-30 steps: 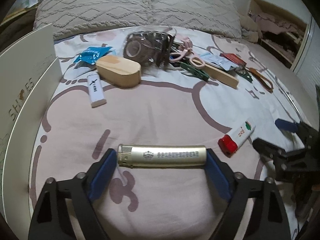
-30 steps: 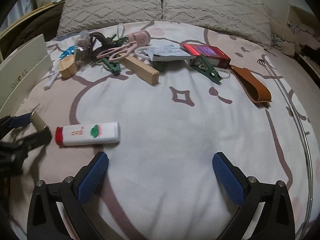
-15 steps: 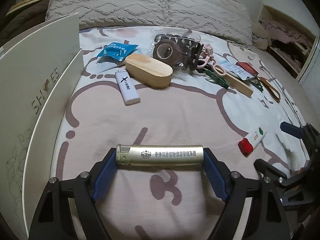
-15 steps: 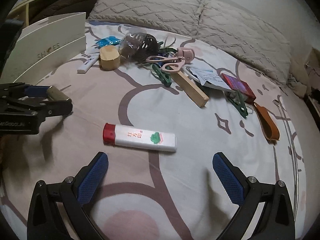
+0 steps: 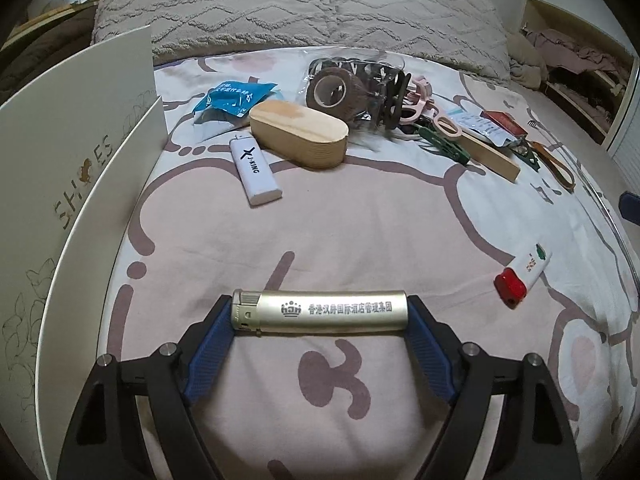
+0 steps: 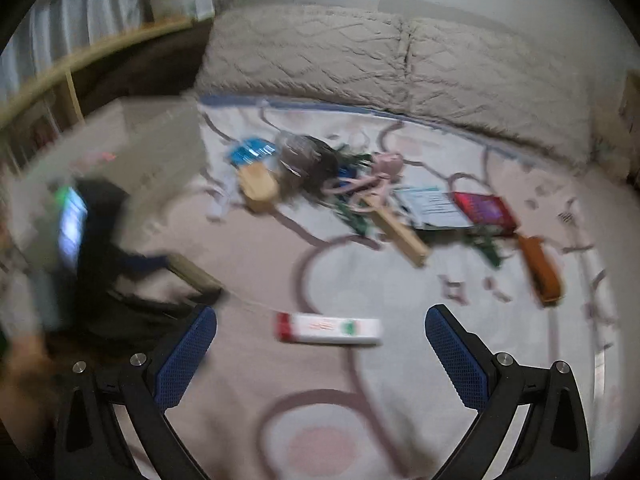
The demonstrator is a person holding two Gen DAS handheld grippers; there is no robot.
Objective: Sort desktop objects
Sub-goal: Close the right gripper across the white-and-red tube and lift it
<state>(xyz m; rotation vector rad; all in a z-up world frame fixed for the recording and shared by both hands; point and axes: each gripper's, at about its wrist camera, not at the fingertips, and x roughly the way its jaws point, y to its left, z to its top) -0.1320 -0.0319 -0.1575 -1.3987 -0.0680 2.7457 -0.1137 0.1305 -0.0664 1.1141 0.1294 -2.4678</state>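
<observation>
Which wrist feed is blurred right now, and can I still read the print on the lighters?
Left wrist view: sharp; print on the gold cylindrical lighter and the white X-KING lighter reads clearly, fisheye bends edges. Right wrist view: motion-smeared throughout; the white red-capped lighter print is unreadable.

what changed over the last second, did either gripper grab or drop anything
Nothing was grabbed or dropped. The left gripper still clamps the gold lighter lengthwise. The right gripper, open and empty, has pulled up and back: the red-capped lighter now lies between its fingertips and more of the bed shows. The clutter has not moved.
</observation>
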